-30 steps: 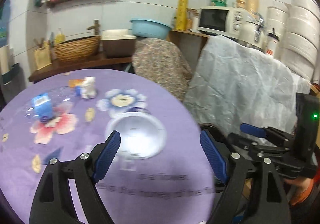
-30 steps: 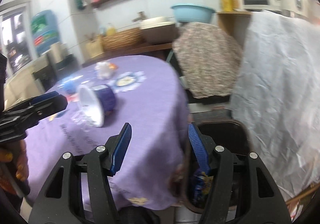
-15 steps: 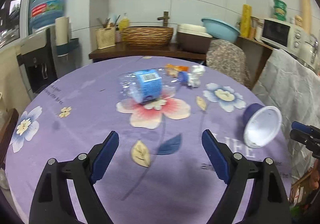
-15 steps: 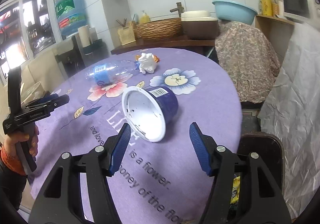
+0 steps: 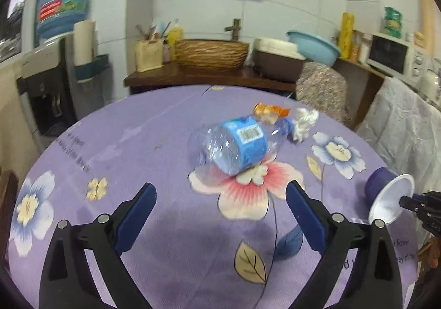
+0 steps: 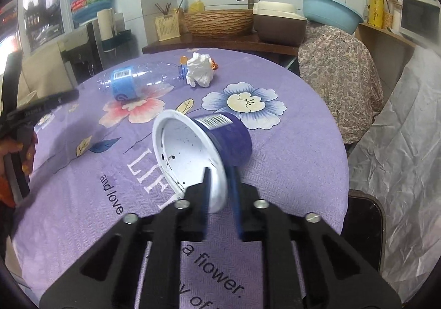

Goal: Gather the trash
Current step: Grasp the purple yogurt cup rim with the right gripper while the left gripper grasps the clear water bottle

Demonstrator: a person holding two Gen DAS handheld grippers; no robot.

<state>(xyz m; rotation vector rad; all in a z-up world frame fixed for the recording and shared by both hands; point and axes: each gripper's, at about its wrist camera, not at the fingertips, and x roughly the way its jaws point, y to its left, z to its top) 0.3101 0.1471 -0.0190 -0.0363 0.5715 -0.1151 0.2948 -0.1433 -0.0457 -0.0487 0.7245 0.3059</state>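
The blue cup [image 6: 212,143] lies on its side near the right edge of the bench [image 6: 289,149], its white mouth turned toward the near edge and a little left, its base pointing toward the far right edge. The right gripper [image 6: 220,185] slants down from the near side, and its jaws have just been closing: the fingers [image 6: 205,198] now pinch the cup's lower rim, one inside the mouth, one outside the wall. Toward the far edge the clear bottle [image 5: 237,143] also lies flat, its long axis running from the bench's left toward its far side, blue cap against a crumpled white tissue [image 5: 303,123], with an orange wrapper [image 5: 268,110] just behind. The left gripper [image 5: 220,209] hangs over the near middle of the bench, tilted down toward the bottle; its jaws have just been opening and stand wide with nothing between them. A dark bin [image 6: 363,226] shows partly past the right edge, its contents hidden. The bottle is blurred in the left wrist view, and the wrapper's print is unreadable.
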